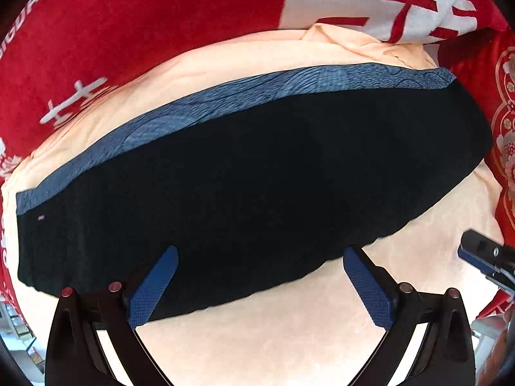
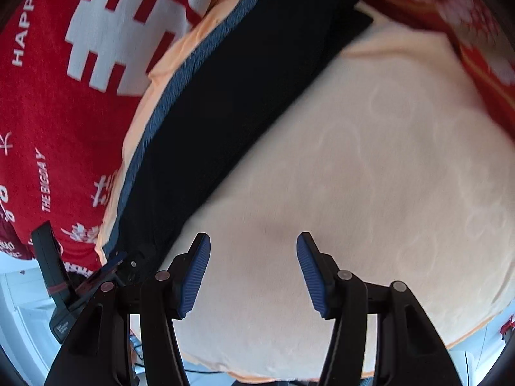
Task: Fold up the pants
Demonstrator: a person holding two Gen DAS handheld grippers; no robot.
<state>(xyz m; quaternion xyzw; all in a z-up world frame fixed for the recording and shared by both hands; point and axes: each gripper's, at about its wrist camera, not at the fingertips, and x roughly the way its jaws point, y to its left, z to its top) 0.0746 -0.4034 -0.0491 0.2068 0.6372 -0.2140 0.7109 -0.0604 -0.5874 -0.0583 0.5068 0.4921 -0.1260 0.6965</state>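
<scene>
Black pants (image 1: 257, 173) with a blue patterned band (image 1: 244, 96) along the far edge lie flat as a long strip on a peach cloth (image 1: 402, 257). My left gripper (image 1: 260, 276) is open and empty, its blue fingers over the pants' near edge. The pants show in the right wrist view (image 2: 231, 109) as a diagonal strip, up and to the left. My right gripper (image 2: 254, 270) is open and empty over bare peach cloth (image 2: 370, 160), apart from the pants. The right gripper's tip shows at the right edge of the left wrist view (image 1: 482, 254). The left gripper shows at lower left in the right view (image 2: 106, 273).
A red blanket with white characters (image 1: 128, 25) lies beyond the peach cloth, also in the right view (image 2: 64, 96). A red cloth with a floral pattern (image 1: 505, 122) borders the right side. The peach cloth's front edge (image 2: 289, 376) drops off near me.
</scene>
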